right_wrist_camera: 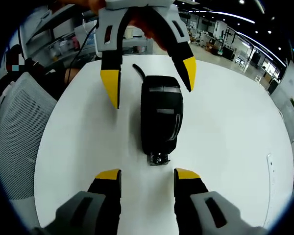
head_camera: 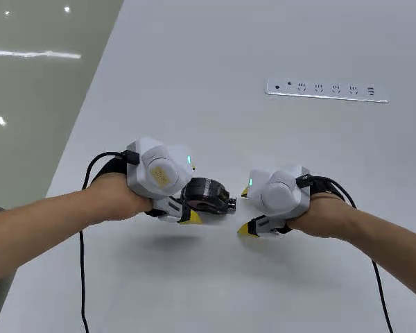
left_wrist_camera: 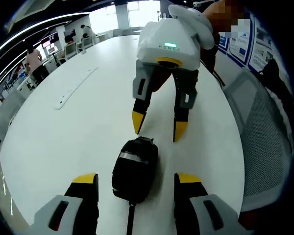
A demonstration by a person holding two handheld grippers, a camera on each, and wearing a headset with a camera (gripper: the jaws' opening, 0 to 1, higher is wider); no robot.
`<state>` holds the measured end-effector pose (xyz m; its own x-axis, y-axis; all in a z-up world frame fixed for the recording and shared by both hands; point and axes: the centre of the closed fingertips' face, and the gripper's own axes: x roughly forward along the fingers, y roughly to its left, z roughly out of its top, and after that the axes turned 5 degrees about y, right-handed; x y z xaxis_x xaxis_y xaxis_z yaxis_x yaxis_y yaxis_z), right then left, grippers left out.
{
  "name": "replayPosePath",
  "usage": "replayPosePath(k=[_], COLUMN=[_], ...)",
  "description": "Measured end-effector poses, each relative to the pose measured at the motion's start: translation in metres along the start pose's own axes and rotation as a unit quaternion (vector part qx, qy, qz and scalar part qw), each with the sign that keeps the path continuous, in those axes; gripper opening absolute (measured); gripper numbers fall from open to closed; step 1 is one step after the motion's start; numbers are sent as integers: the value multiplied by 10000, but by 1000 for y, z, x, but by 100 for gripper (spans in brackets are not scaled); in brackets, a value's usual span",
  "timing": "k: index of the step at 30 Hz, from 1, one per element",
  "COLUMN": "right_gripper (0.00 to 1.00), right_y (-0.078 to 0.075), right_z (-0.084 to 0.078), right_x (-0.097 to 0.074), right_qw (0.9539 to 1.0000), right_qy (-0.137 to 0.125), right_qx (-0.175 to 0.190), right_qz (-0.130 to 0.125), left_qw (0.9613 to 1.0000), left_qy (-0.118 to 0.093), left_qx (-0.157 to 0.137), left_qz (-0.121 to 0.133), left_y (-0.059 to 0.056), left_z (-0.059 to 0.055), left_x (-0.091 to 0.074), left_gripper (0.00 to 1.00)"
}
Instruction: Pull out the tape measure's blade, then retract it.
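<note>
Tape measure [head_camera: 206, 195] sits blade-in between our left gripper's [left_wrist_camera: 137, 178] open jaws, our open right gripper [right_wrist_camera: 147, 175] at its 3 o'clock: pull and retraction both remain.

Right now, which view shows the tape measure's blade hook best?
Right gripper view: the tape measure lies full length, its hook end facing the camera. The left gripper view sees its back end; in the head view it's small, partly behind the left tool.
</note>
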<state>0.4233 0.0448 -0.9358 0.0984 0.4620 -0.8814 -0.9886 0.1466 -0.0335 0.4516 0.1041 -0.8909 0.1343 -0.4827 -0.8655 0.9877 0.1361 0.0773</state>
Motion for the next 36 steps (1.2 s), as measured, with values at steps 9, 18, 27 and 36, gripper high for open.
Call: replayPosePath(k=[9,18,27,36], right_gripper=[38,32,29,26], right_y=[-5,-8,-12,-12], right_z=[3,6,12,13], right_x=[4,6,12,14], right_qw=[9999,9998,9995,9993], right_qy=[-10,-9,-82,-124], right_qx=[-107,-166,-258,-256], right_qz=[62,94,174,233], left_qw=[9998,9996,9990,9984], left_qy=[0,2,1,-9], left_qx=[140,207,324,413], left_qz=[-108,-172,-300,-385], left_y=[1,1,1,0], left_z=[3,5,8,11], left_x=[5,7,14,18], left_gripper=[55,53,50,47])
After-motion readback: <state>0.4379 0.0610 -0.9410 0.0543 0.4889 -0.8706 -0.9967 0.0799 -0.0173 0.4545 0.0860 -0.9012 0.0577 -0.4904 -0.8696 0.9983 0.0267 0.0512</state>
